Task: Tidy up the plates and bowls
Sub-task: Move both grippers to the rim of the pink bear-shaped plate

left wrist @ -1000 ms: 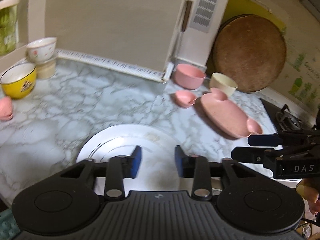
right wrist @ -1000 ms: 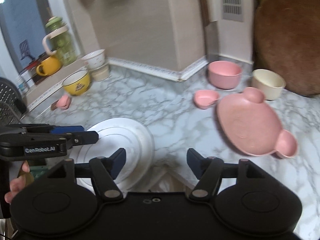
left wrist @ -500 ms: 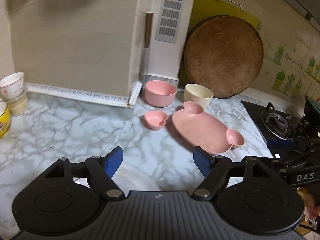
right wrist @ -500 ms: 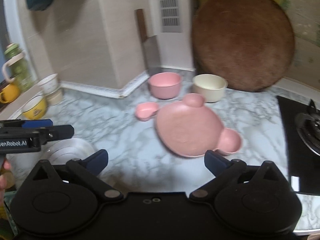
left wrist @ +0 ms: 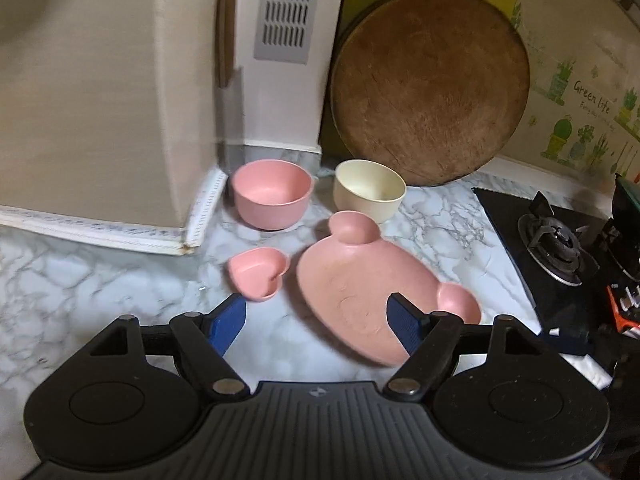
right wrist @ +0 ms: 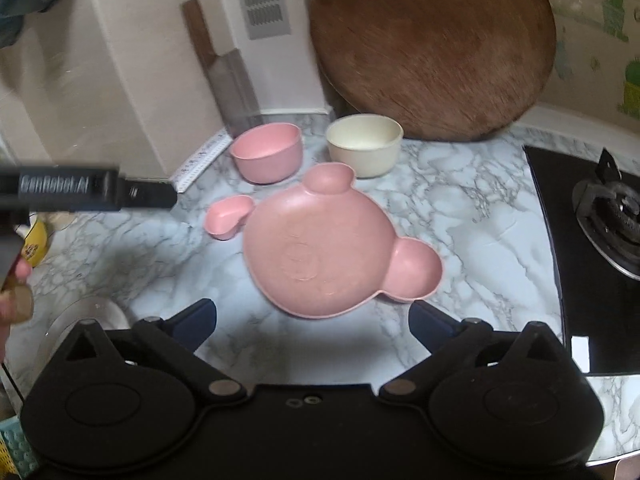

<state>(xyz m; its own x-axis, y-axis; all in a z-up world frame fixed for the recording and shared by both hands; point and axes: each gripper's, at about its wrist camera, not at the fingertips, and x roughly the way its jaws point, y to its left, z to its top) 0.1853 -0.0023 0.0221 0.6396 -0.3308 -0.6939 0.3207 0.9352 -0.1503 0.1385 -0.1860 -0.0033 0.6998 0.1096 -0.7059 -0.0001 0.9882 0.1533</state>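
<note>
Right wrist view: right gripper [right wrist: 312,320] spread wide, nothing held, hung over bare marble just near of the pink bear-shaped plate [right wrist: 320,248]. Left gripper [left wrist: 316,320] parted, empty too; its right pad is seen over the plate's near rim, contact cannot be told. Risk: plate lies flat with a low rim, so a pinch may slip or skid it on the smooth marble countertop [right wrist: 460,216]. Just left, touching or nearly, the heart-shaped dish [right wrist: 228,216] could be shoved. Farther back, pink bowl [right wrist: 268,152] and cream bowl [right wrist: 364,144] could be knocked by an overshoot. Far right, the stove [right wrist: 608,204] edge could be clipped. Both grippers crowd one plate, so collision is likely.
</note>
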